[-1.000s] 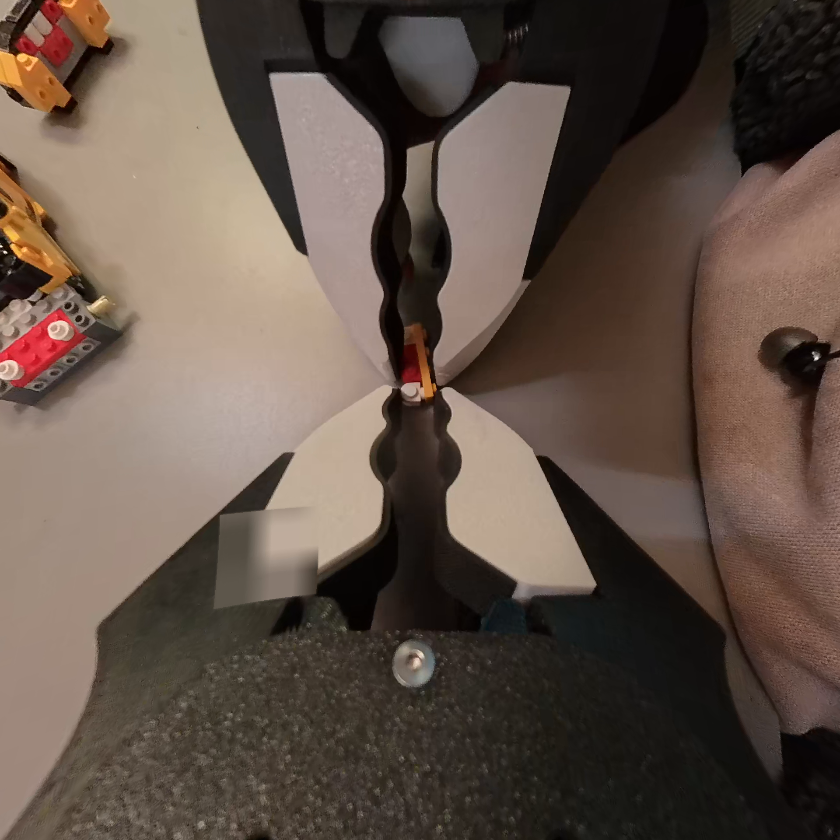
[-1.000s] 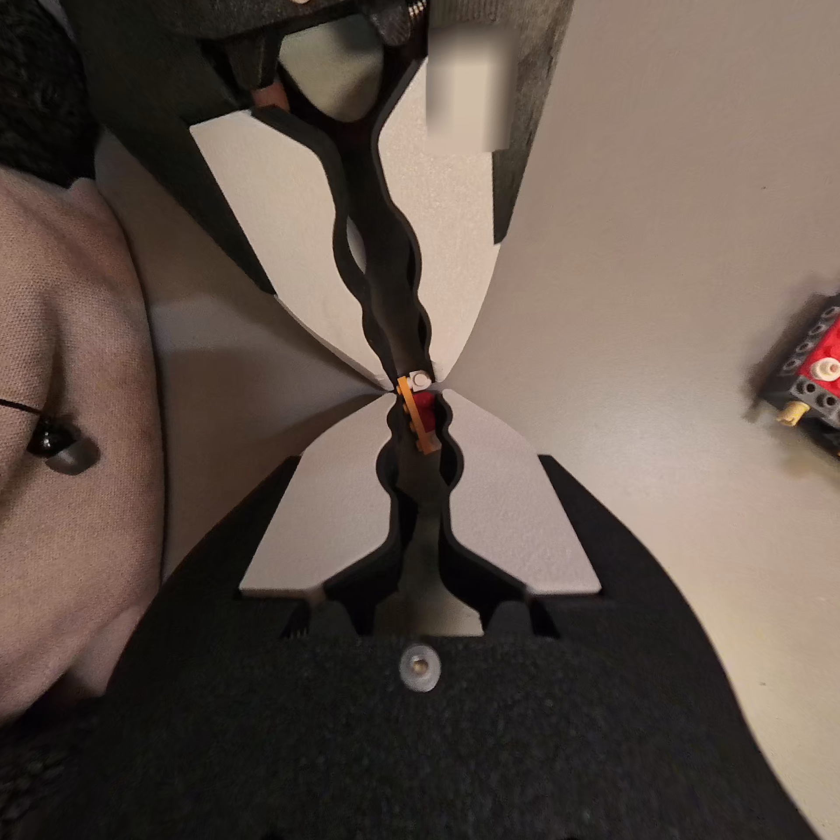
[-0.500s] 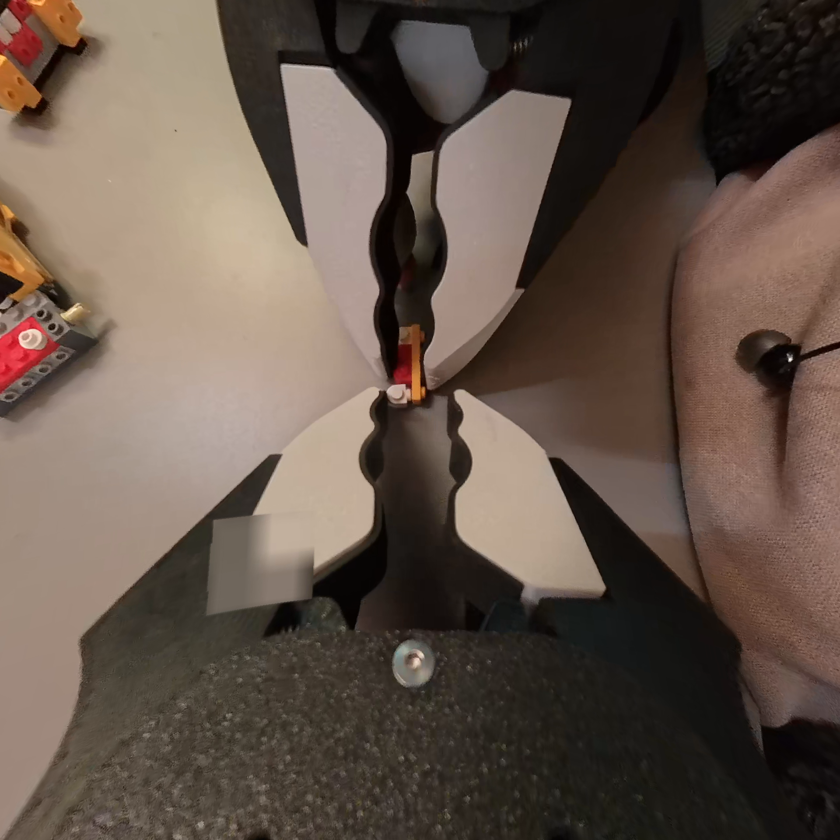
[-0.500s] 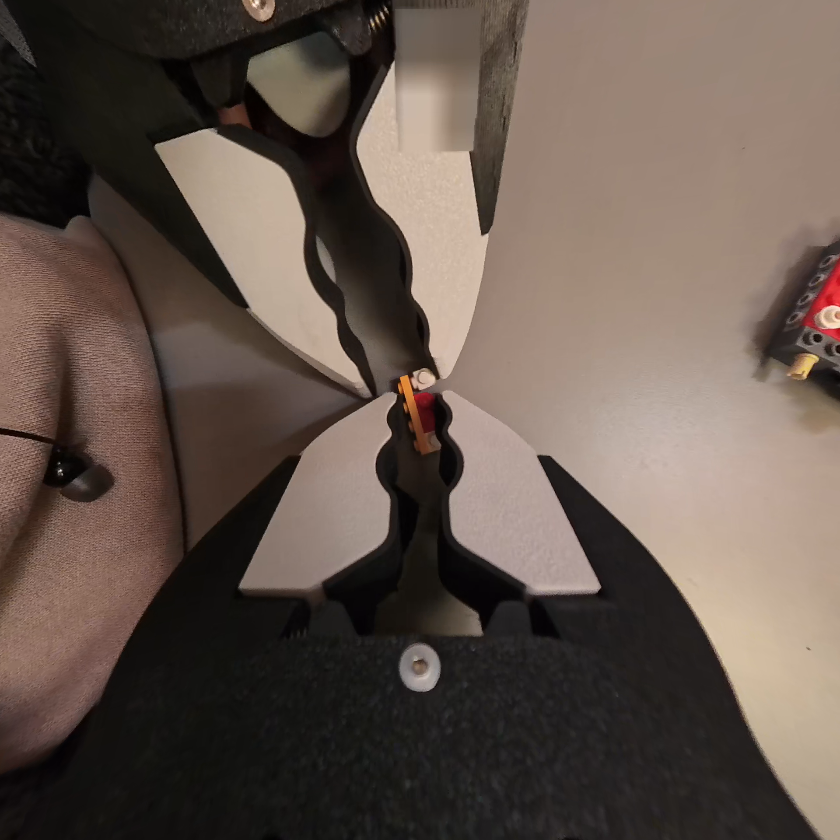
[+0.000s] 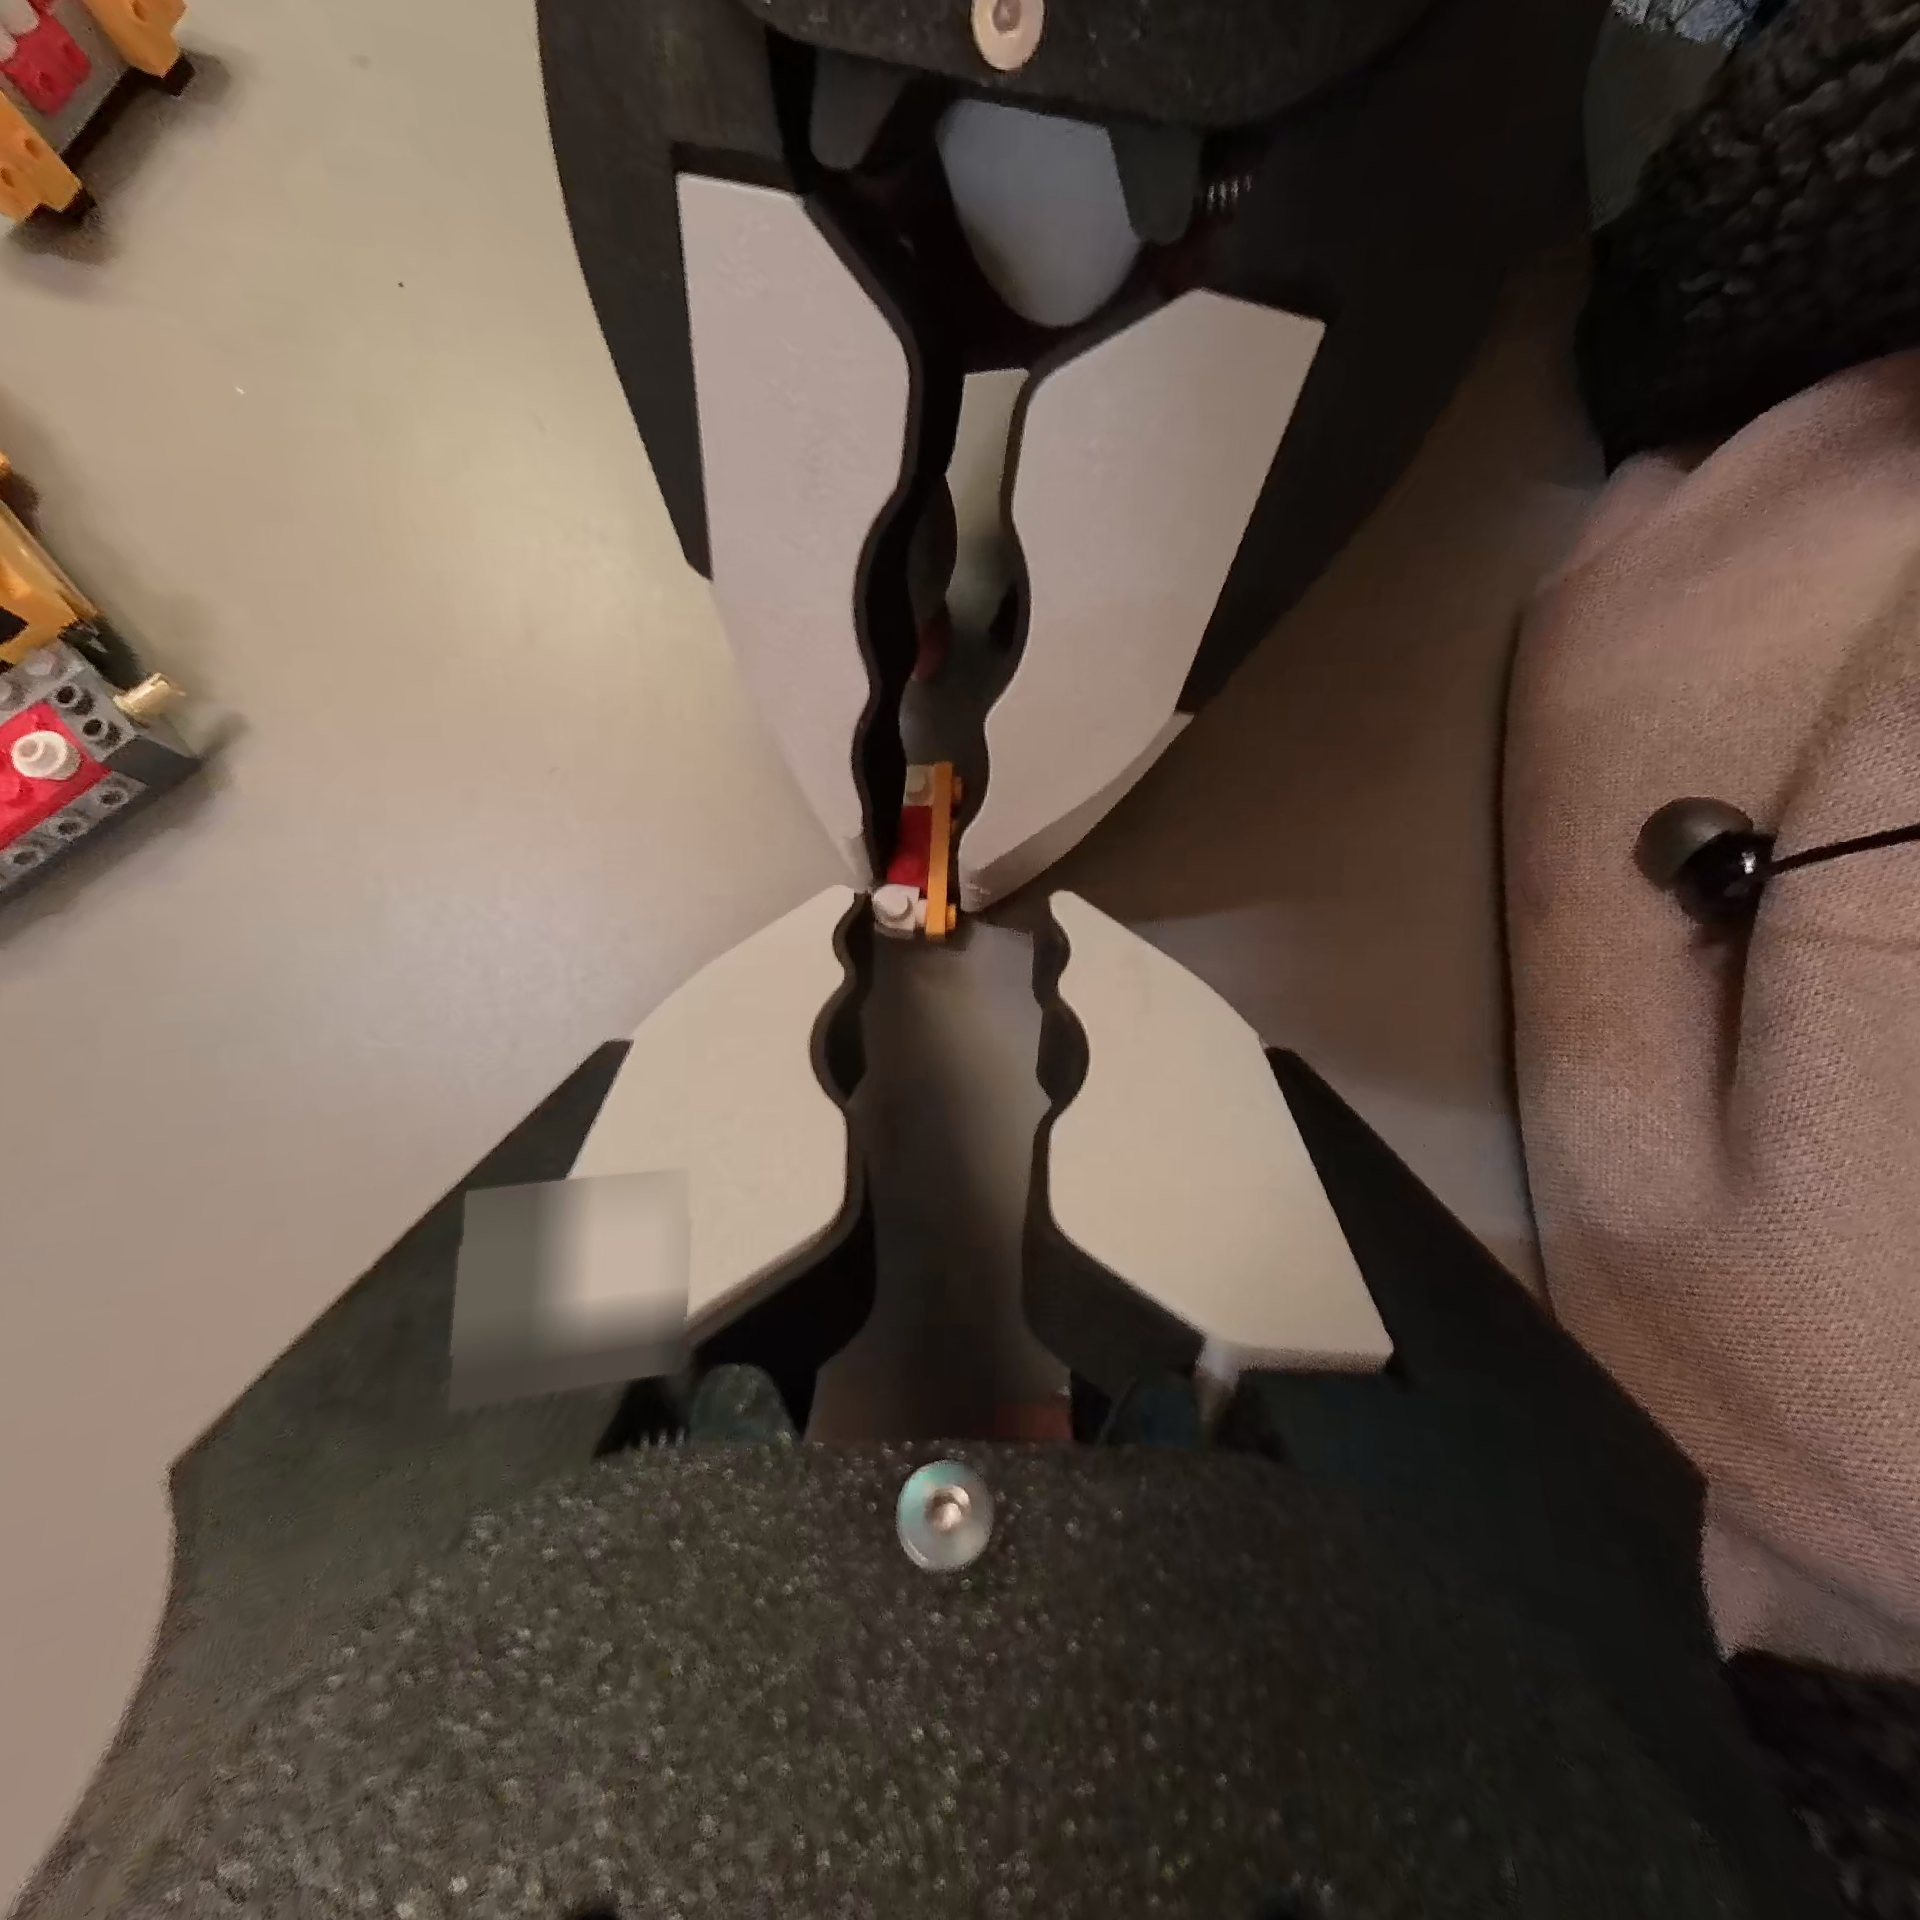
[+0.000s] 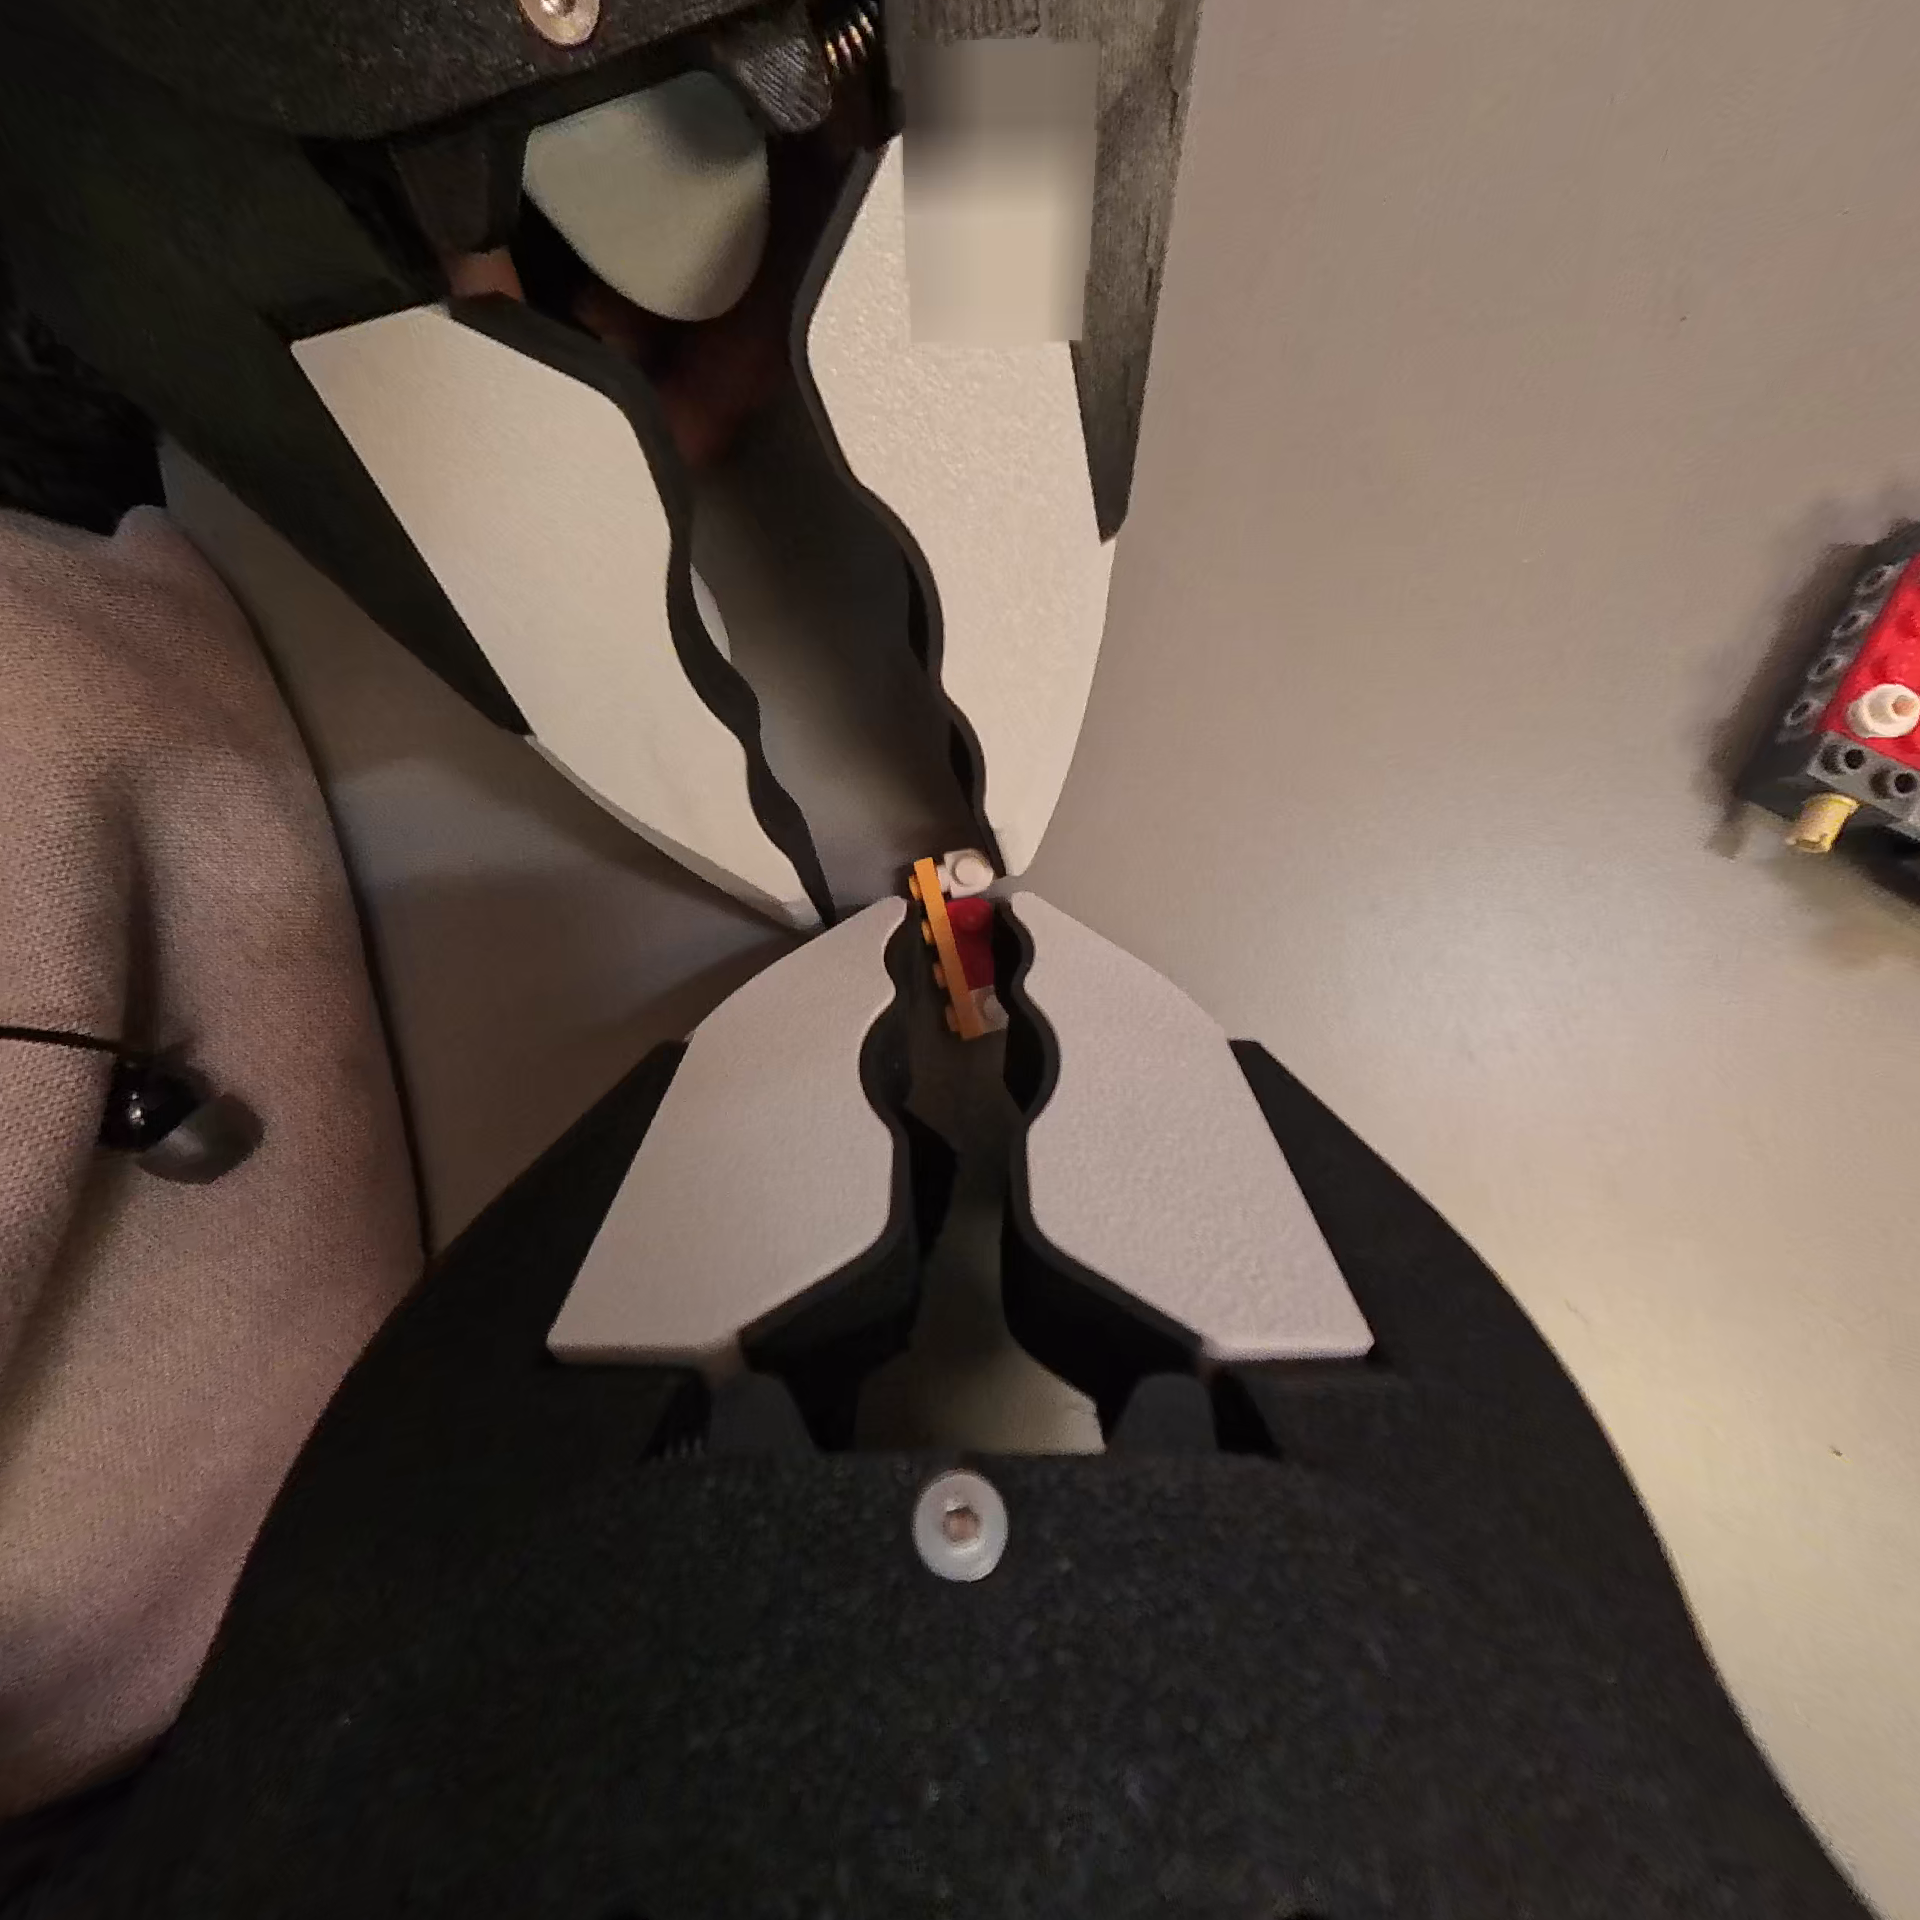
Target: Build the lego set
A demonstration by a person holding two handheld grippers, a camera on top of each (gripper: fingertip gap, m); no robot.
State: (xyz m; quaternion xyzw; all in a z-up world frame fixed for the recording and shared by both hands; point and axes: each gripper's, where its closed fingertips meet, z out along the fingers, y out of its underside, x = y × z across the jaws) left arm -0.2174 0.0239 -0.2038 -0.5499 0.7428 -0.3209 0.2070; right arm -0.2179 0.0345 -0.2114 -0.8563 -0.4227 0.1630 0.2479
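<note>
A small lego piece [image 5: 930, 842], an orange plate with a red and a white part, is clamped in my right gripper [image 6: 958, 914]; it shows in the right wrist view [image 6: 961, 956] too. The two grippers meet tip to tip above the pale table [image 5: 416, 623]. My left gripper [image 5: 951, 914] is open, its jaws spread either side of the piece's white end. One left fingertip [image 5: 847, 914] is right beside the white stud. In the left wrist view the right gripper [image 5: 920, 873] comes in from the top, shut.
A partly built grey and red lego model [image 5: 52, 769] lies at the left of the table and also shows in the right wrist view [image 6: 1860, 727]. Yellow lego parts [image 5: 42, 135] lie beyond it. A person's beige garment [image 5: 1714, 1143] with a black cord toggle [image 5: 1704, 857] borders the grippers. My two grippers' fingertips are within a few centimetres of each other.
My left gripper's jaws have opened and let go of the piece's white end. The right gripper has stayed shut on the piece. Both views have shifted slightly.
</note>
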